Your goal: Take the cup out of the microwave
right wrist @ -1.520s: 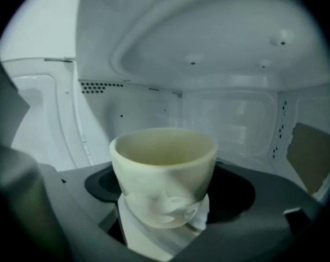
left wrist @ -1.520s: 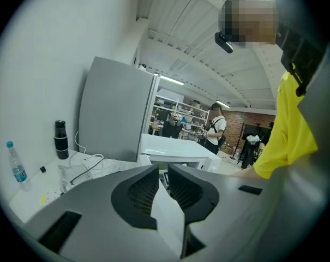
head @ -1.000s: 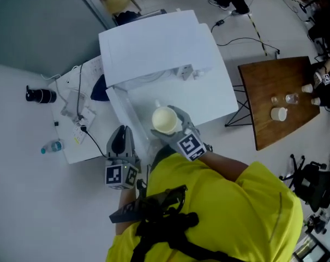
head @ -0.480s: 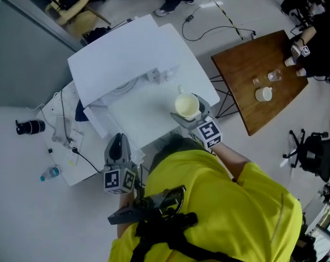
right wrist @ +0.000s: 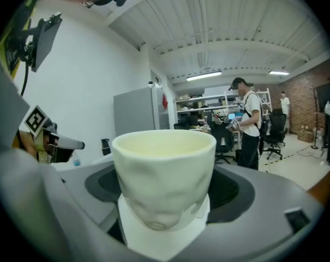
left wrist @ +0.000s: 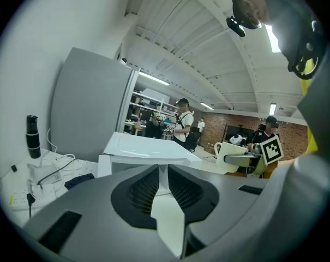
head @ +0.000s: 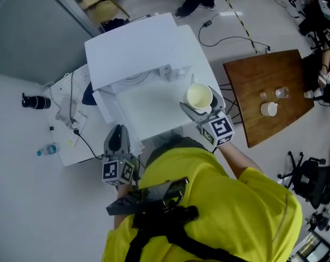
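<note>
A cream cup [head: 199,96] sits upright between the jaws of my right gripper [head: 202,107], which is shut on it. It hangs over the right front corner of the white microwave's [head: 143,42] let-down door [head: 148,108], outside the opening. In the right gripper view the cup [right wrist: 163,168] fills the space between the jaws of the right gripper [right wrist: 165,201]. My left gripper [head: 117,134] is at the door's front left edge. In the left gripper view the left gripper [left wrist: 163,182] pinches a thin white sheet, the door's edge, and the cup [left wrist: 229,156] shows at the right.
A brown wooden table [head: 252,108] at the right carries a white cup [head: 269,108] and a glass [head: 282,93]. On the white table left of the microwave lie a black bottle [head: 34,101], a water bottle [head: 46,150] and cables [head: 72,119]. People stand beyond.
My right gripper has carried the cup to the right and a little up, from in front of the microwave's opening to the door's right corner. The left gripper has stayed at the door's edge.
</note>
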